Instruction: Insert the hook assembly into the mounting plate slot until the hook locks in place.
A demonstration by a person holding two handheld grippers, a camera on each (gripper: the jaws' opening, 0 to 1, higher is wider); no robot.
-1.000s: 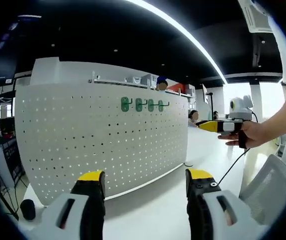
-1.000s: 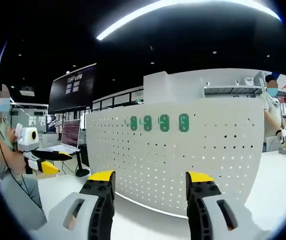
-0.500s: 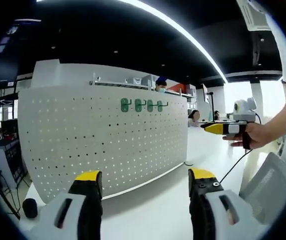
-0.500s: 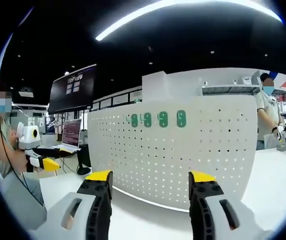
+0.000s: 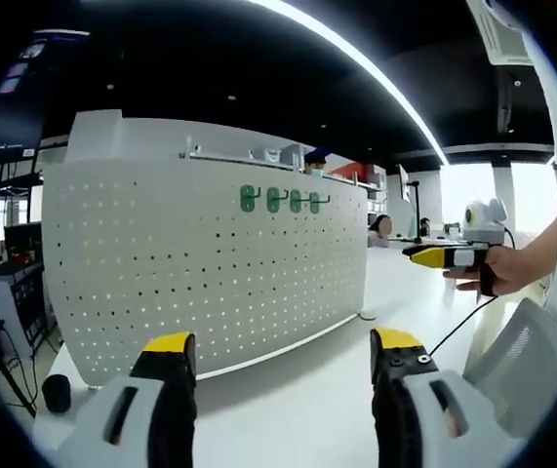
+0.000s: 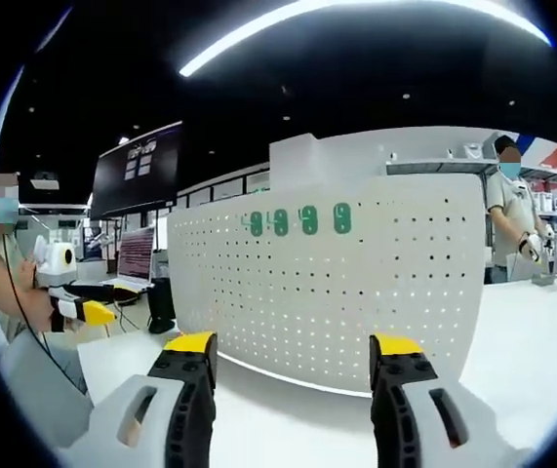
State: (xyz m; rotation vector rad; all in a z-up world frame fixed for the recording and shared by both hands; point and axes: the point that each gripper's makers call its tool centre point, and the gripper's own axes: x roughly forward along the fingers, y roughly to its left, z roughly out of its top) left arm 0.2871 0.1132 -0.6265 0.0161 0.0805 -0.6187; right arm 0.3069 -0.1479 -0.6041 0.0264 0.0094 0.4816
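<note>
**Inspector A:** We record a white perforated metal mounting plate [image 5: 205,263] standing upright on the white counter [image 5: 298,400]. Four green plastic hooks [image 5: 280,201] sit in a row near its top edge, seen again in the right gripper view [image 6: 296,219].

**Inspector B:** We judge those four as seated, though we cannot tell at this range whether each is locked. We find no loose hook assembly on the counter.

**Inspector A:** The left tool [image 5: 280,353] hangs well back from the plate, jaws spread apart with nothing between them. The right tool [image 6: 296,353] stands likewise, parted and empty.

**Inspector B:** In the left gripper view the right tool [image 5: 442,255] shows at the right, held in a hand [image 5: 497,268], also clear of the plate.

**Inspector A:** Our judgement: either insertion is complete, or a further hook is yet to be fetched. No tool is engaged with the plate.
</note>
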